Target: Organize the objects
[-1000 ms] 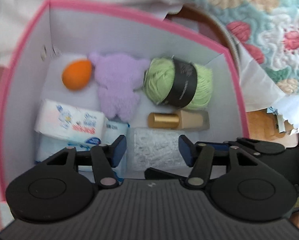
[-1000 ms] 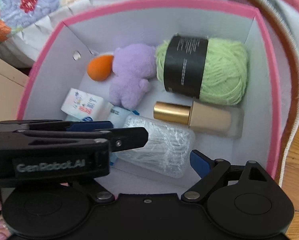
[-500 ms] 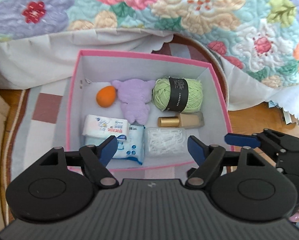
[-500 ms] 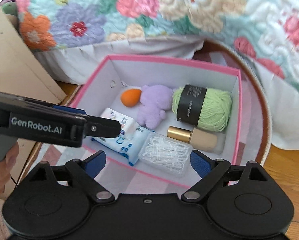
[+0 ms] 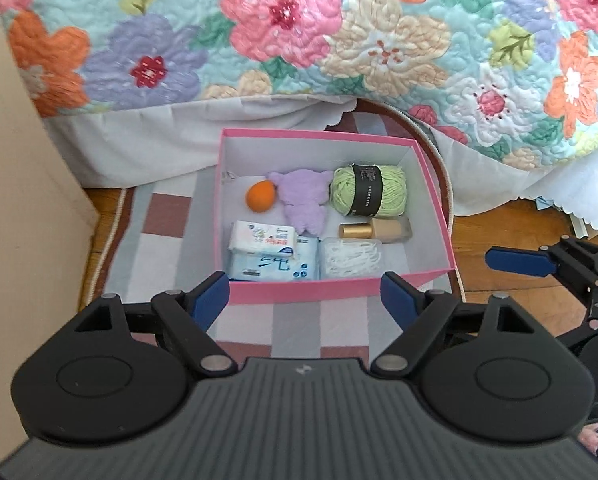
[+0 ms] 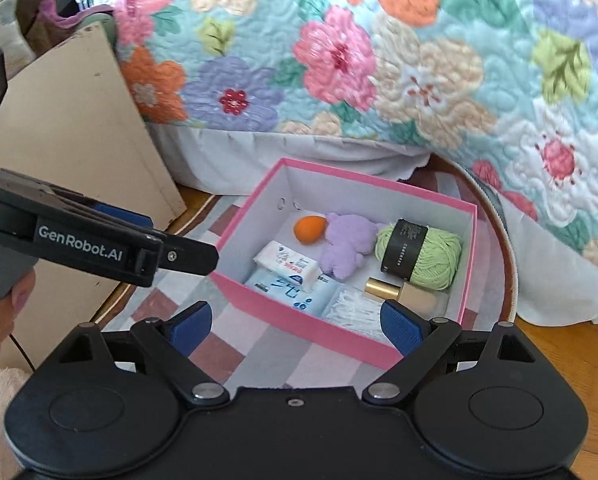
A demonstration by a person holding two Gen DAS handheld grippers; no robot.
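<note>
I hold my left gripper [image 5: 305, 294] and right gripper [image 6: 295, 322] above the near rim, fingers apart and empty. Everything sits packed in the pink box [image 5: 339, 286], so sorting looks finished.

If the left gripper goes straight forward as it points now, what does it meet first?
Probably the near wall of the pink cardboard box, which lies between the fingers of the open left gripper; depth is unclear, so it might pass over onto the items inside.

Pink box [image 6: 299, 322] holds green yarn [image 6: 439, 256], purple plush [image 6: 345, 246], perhaps tissue packs [image 6: 287, 266].
</note>
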